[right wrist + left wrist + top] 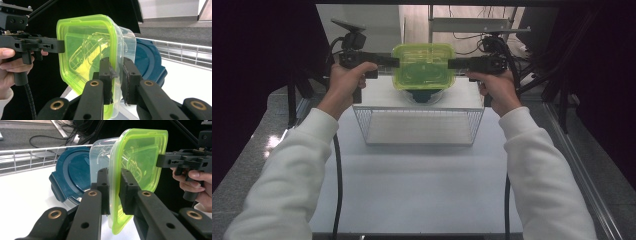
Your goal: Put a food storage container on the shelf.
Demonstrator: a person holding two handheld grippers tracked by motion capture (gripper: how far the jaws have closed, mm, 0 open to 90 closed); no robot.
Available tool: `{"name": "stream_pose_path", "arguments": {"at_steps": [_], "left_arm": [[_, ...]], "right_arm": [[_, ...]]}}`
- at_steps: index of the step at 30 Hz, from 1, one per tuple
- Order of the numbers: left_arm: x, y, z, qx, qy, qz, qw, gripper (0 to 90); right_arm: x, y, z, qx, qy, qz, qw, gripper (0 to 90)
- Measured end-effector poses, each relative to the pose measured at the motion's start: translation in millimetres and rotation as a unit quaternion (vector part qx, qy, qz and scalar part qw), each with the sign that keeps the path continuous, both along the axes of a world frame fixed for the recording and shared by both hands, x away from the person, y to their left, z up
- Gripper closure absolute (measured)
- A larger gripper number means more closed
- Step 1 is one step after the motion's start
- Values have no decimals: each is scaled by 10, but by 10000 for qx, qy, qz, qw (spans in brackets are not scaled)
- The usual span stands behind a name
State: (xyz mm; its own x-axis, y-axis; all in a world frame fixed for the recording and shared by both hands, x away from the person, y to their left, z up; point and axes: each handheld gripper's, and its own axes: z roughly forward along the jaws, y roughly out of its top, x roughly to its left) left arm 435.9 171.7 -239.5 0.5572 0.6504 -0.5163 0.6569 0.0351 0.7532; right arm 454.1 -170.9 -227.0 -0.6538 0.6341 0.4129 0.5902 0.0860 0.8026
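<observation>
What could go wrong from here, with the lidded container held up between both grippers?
1. The left gripper and right gripper each pinch only the thin rim of the green lid; the clear container under it could drop away if the lid is not latched.
2. If the hands drift apart or unevenly, one rim could slip out.
3. A drop would likely hit the dark blue lidded container or the wire basket below.
</observation>
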Motion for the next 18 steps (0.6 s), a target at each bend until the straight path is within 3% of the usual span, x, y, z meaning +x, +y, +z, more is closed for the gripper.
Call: {"name": "stream_pose_path", "arguments": {"at_steps": [8,14,18], "left_arm": [[188,-17,-88,26,264,29,9996,802],[320,-8,-134,-189,384,137,9990,792],[428,9,-188,-360,596,212,9973,777]], "right_arm": [[180,-14,-112,72,278,-80,9996,788],[326,-21,-187,302,502,-187,9981,774],[441,-3,-214,363,707,-287,9964,757]]}}
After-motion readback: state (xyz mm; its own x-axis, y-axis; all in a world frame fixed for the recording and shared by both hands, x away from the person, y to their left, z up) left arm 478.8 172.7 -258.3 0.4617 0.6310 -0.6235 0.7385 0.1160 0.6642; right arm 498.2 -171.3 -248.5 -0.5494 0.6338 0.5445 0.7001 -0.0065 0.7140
